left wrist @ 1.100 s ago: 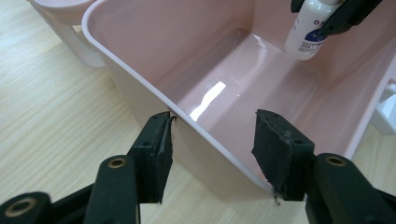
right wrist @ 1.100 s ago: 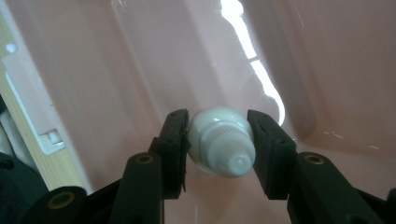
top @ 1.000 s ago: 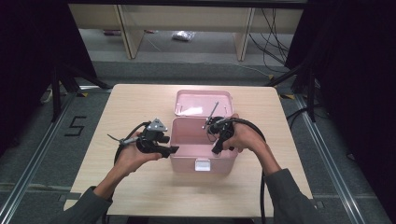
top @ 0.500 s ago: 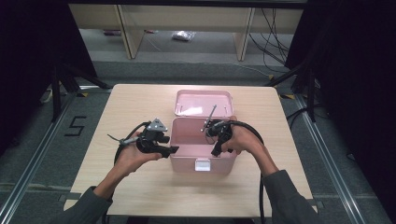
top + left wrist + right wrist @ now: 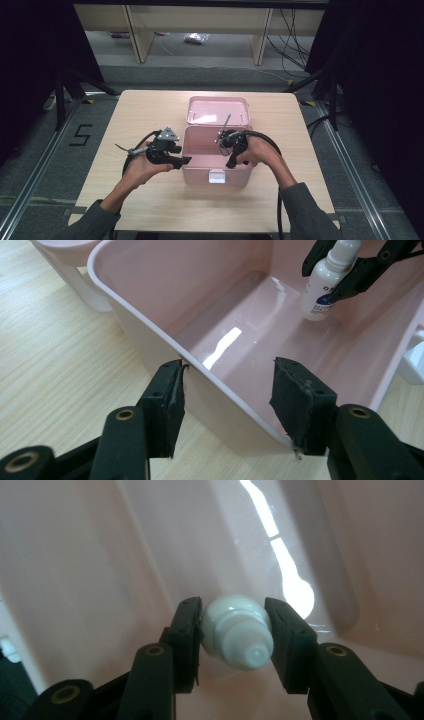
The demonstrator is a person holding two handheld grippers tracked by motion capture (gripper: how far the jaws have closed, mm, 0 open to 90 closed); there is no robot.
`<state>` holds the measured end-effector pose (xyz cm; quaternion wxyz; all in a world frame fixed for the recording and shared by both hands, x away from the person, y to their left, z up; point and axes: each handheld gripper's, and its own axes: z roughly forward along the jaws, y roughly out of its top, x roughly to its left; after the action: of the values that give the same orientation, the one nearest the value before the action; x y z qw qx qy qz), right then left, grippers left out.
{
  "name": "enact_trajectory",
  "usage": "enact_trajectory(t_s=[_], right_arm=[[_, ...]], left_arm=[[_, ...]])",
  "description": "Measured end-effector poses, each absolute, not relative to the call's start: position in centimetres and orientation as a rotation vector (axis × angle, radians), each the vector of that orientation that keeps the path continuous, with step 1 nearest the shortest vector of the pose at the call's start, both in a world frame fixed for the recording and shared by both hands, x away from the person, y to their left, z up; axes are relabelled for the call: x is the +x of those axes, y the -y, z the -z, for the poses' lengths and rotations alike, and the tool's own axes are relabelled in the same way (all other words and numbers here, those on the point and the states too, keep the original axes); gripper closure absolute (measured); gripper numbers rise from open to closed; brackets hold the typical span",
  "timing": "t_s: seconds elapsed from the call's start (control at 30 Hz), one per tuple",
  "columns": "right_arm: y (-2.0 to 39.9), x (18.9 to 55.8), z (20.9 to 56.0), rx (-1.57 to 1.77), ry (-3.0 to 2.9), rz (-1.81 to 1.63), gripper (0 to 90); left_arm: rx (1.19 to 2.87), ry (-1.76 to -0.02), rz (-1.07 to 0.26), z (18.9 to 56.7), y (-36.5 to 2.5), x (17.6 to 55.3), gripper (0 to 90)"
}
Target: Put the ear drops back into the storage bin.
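Pink plastic box: open box (image 5: pixel 216 162) stands on the wooden table (image 5: pixel 150 115), its lid (image 5: pixel 217 110) thrown back on the far side, a white latch (image 5: pixel 216 176) on the near wall.
Landmark: every place below is told from the box.
Bottle: small white bottle (image 5: pixel 327 282) with printed label, upright inside the box, toward its right end; its base is low in the hollow, but whether it touches the floor I cannot tell.
Right gripper: right gripper (image 5: pixel 234 630) reaches down into the box from above the right part of the rim; its jaws pinch the bottle's ribbed white cap (image 5: pixel 239 630), one pad on each side.
Left gripper: left gripper (image 5: pixel 227 400) sits at the box's left end; its jaws are spread and straddle the left wall, one finger (image 5: pixel 167 402) outside over the table, the other inside the hollow. The outer pad lies against the rim; whether the inner pad touches the wall I cannot tell.
Rim edge: thin, rounded rim runs between the left jaws and curves round the near left corner.
Room inside: the box floor (image 5: pixel 250 335) left of the bottle is bare and glossy, with a wide stretch between bottle and left wall.
Room outside: bare table lies left of, right of and in front of the box; the table's far edge is just behind the lid.
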<state>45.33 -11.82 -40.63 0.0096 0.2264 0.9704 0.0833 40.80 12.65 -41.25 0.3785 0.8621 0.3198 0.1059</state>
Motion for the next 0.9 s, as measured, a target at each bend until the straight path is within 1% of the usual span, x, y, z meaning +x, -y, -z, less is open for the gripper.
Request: enact_trajectory(t_s=[0.2,0.27,0.33,0.43,0.47,0.57,0.67,0.9], right_arm=[[11.9,45.6,41.0,0.649,-3.033,-0.270,60.5],[11.8,45.3,41.0,0.704,-3.033,-0.255,60.5],[11.9,45.5,41.2,0.661,-3.038,-0.267,60.5],[11.8,45.3,41.2,0.696,-3.036,-0.247,60.5],[11.8,45.5,41.3,0.647,-3.040,-0.258,60.5],[11.8,45.2,41.4,0.698,-3.035,-0.253,60.5],[12.0,45.6,41.6,0.602,-3.038,-0.274,60.5],[11.9,45.4,41.8,0.705,-3.037,-0.248,60.5]], left_arm=[[2.204,-0.817,-0.270,41.2,-12.6,40.8,46.9],[2.208,-0.809,-0.274,41.2,-12.7,40.9,46.9],[2.207,-0.810,-0.271,41.2,-12.7,40.8,46.8],[2.207,-0.812,-0.272,41.2,-12.7,40.8,46.8],[2.206,-0.814,-0.270,41.2,-12.7,40.8,46.8],[2.206,-0.814,-0.271,41.2,-12.7,40.8,46.8],[2.208,-0.810,-0.272,41.2,-12.7,40.8,46.8],[2.208,-0.809,-0.273,41.2,-12.7,40.9,46.8]])
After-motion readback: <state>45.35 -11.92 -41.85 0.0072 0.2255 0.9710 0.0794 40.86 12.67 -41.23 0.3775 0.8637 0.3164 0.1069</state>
